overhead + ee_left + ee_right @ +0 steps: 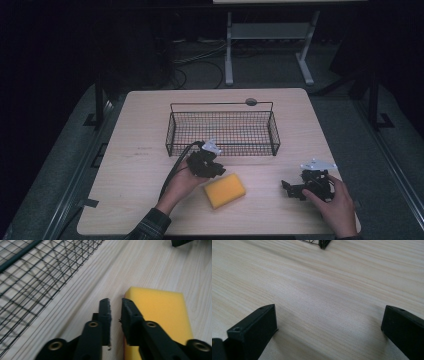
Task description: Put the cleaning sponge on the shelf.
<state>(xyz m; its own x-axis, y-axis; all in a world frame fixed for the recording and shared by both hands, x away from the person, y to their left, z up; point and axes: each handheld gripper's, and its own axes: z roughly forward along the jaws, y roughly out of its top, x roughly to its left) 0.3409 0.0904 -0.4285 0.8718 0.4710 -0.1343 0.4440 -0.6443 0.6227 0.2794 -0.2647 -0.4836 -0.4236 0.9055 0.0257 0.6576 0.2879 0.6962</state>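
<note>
A yellow sponge (225,190) lies flat on the wooden table (135,175), in front of a black wire basket (221,104). My left gripper (219,170) hovers just left of and above the sponge's near-left corner, held in a hand. In the left gripper view its jaws stand open by a narrow gap (115,301) with nothing between them; the sponge (160,307) lies under and beside the right-hand jaw. My right gripper (289,188) rests low at the table's front right. Its jaws stand wide open (329,308) over bare wood.
The basket (30,277) holds nothing that I can see and sits mid-table, close behind my left gripper. A basket corner (324,243) shows far ahead of the right gripper. A round grommet (251,102) sits behind the basket. Table edges are near both hands.
</note>
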